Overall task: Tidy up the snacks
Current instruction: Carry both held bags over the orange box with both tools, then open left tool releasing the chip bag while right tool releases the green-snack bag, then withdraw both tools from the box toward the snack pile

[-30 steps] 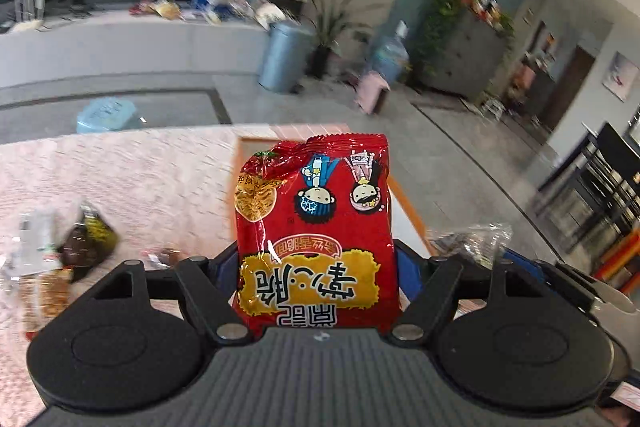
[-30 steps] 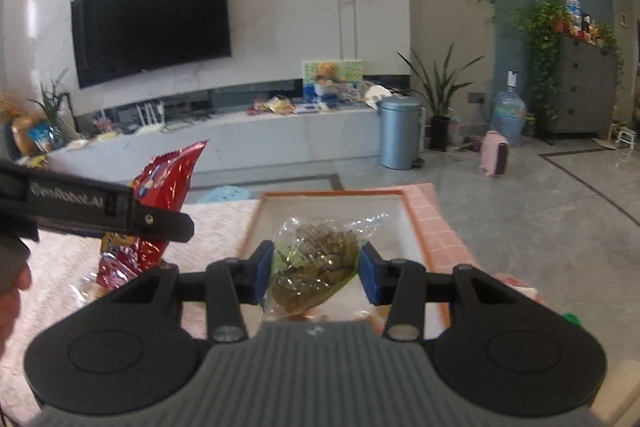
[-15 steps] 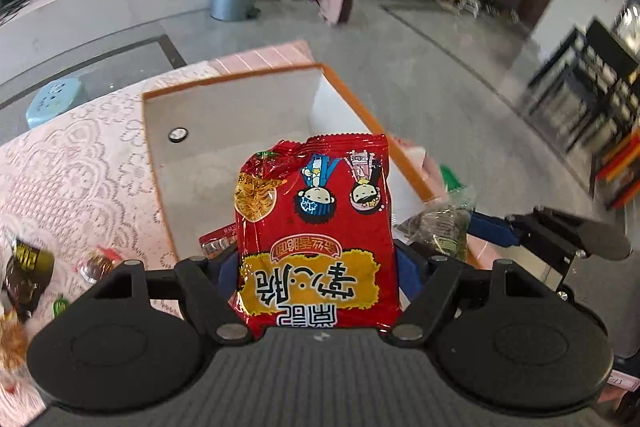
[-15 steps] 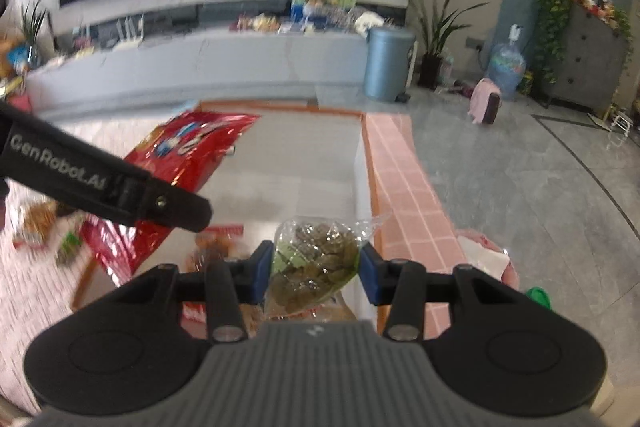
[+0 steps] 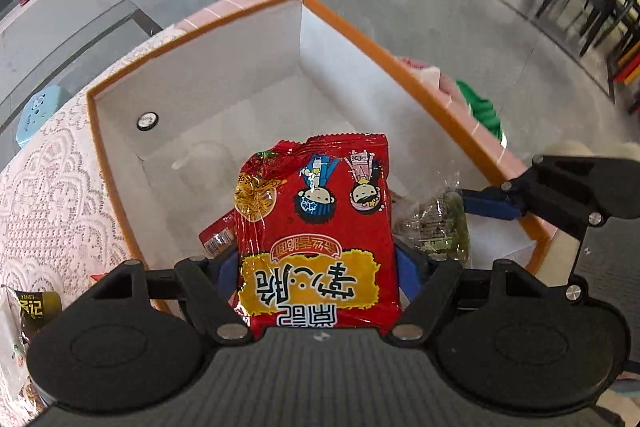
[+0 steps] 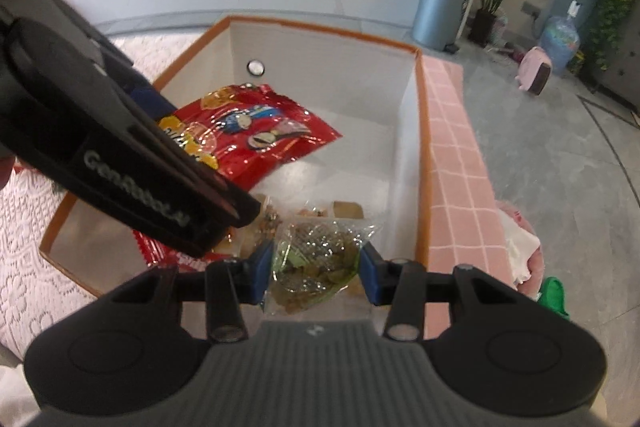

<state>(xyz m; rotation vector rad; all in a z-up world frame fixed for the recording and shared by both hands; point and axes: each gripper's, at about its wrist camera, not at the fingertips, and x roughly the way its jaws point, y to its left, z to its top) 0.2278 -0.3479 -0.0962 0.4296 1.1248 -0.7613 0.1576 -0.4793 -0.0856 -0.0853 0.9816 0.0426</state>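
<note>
My left gripper (image 5: 316,267) clamps the red packet (image 5: 316,227) above the box (image 5: 420,83). My right gripper (image 6: 316,267) pinches the clear bag (image 6: 316,259) over the box's near right corner, above snacks (image 6: 344,209) inside.

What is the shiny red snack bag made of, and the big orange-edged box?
The red snack bag looks like glossy plastic film: it crinkles and glints. The orange-rimmed white box seems to be matte cardboard, judging by its thin, flat walls.
</note>
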